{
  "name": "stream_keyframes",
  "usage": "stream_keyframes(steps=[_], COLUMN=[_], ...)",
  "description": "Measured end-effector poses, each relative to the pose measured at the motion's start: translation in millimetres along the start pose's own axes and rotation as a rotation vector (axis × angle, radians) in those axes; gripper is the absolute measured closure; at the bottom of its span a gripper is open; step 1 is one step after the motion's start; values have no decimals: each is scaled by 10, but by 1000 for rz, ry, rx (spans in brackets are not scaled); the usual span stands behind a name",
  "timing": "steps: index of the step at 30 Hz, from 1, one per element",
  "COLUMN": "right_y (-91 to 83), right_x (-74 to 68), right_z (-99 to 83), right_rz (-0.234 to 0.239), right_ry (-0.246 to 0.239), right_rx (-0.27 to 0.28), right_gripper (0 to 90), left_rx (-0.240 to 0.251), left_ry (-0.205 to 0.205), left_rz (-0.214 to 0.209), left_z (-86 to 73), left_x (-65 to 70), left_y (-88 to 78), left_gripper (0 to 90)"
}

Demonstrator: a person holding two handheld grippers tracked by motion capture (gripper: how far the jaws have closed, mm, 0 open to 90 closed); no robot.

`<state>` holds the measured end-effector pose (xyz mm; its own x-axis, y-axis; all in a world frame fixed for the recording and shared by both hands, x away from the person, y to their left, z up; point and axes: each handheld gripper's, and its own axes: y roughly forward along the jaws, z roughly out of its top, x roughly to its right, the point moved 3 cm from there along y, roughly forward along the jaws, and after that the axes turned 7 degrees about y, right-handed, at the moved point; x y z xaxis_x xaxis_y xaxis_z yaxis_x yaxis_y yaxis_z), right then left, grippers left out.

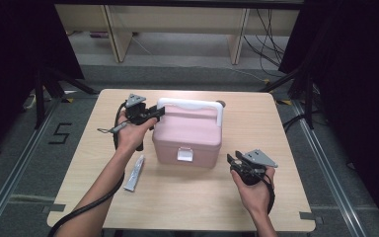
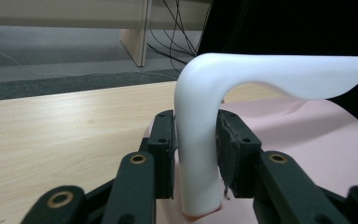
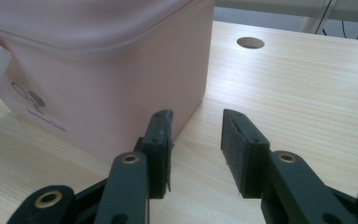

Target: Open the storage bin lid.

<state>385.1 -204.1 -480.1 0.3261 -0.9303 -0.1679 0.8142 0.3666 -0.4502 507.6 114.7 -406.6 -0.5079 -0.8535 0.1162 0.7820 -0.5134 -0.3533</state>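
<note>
Left hand-held gripper (image 2: pixel 195 149) clamped on the white handle (image 2: pixel 200 140) of the pink box (image 1: pixel 187 133), frame centre. Right hand-held gripper (image 3: pixel 196 149) released, jaws apart over the desk (image 3: pixel 284 84), lower right of the box.

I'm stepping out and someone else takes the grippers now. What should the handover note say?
Left gripper: jaws around the white handle at its left upright, pads at or nearly on it.
Right gripper: open, nothing between the jaws, beside the pink box at its front right corner.
Tube: on the table, left of the box.
Done: handle reached. Left: box lid appears latched.
</note>
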Motion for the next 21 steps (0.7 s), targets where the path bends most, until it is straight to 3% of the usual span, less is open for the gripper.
stream_keyframes(steps=[2, 7, 10, 11, 12, 13, 15, 19, 21], right_y=[-6, -11, -10, -17, -17, -7, -20, -13, -11], right_x=[18, -16, 6, -21, -21, 0, -38, -7, -16], right_z=[17, 24, 43, 34, 34, 46, 41, 63, 66], right_rz=[-14, -4, -12, -9, -9, -8, -8, 0, -1], right_ry=[-41, -6, -43, -9, -9, -49, 0, -45, -34], right_rx=[2, -6, 11, -2, -2, 10, -2, 12, 8], right_gripper=[641, 640, 640, 639, 639, 639, 639, 639, 638], left_rx=[-9, -13, -16, -16, -20, -21, -27, -33, -39], left_ry=[-5, -7, -27, -27, -32, -37, -52, -61, -63], left_rz=[5, 10, 17, 17, 17, 18, 22, 29, 33], left_z=[-11, -8, -5, -5, -2, 0, 7, 16, 24], left_x=[2, 11, 17, 17, 17, 18, 19, 27, 31], left_y=[14, 21, 21, 21, 20, 20, 15, 15, 14], left_gripper=[697, 712, 718, 720, 720, 723, 727, 729, 731])
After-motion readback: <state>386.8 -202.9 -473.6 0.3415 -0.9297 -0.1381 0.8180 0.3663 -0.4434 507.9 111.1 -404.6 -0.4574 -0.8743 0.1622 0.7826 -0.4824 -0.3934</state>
